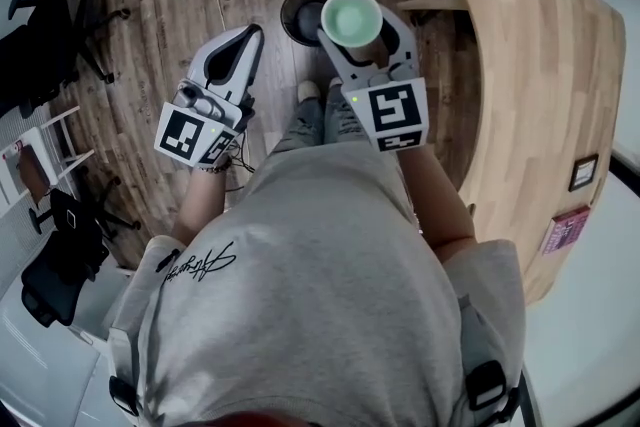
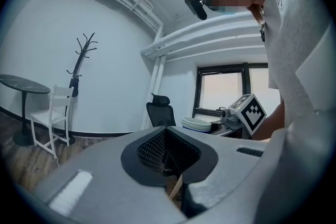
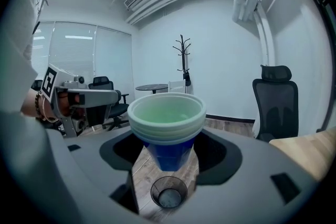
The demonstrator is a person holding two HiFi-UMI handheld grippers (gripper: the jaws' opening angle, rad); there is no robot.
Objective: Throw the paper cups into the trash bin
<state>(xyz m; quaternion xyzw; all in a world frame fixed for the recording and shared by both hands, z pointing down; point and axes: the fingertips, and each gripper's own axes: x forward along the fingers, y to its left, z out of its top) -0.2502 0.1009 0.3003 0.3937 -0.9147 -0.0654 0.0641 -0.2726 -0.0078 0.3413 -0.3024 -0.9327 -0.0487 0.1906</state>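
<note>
1. 2 grippers: the left gripper (image 1: pixel 250 37) is pressed together and empty, pointing away from the person.
2. 1 bin (image 1: pixel 300 12) stands on the floor.
3. 1 cup stack (image 1: pixel 352 17), count unclear, is pinched upright by the right gripper (image 1: pixel 366 33) above the bin.

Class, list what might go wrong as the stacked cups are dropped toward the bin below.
1. The trash bin mouth looks small, well below the paper cups; released from this height, they may land on the floor.
2. Several cups sit nested in the right gripper; falling, they may separate and scatter.
</note>
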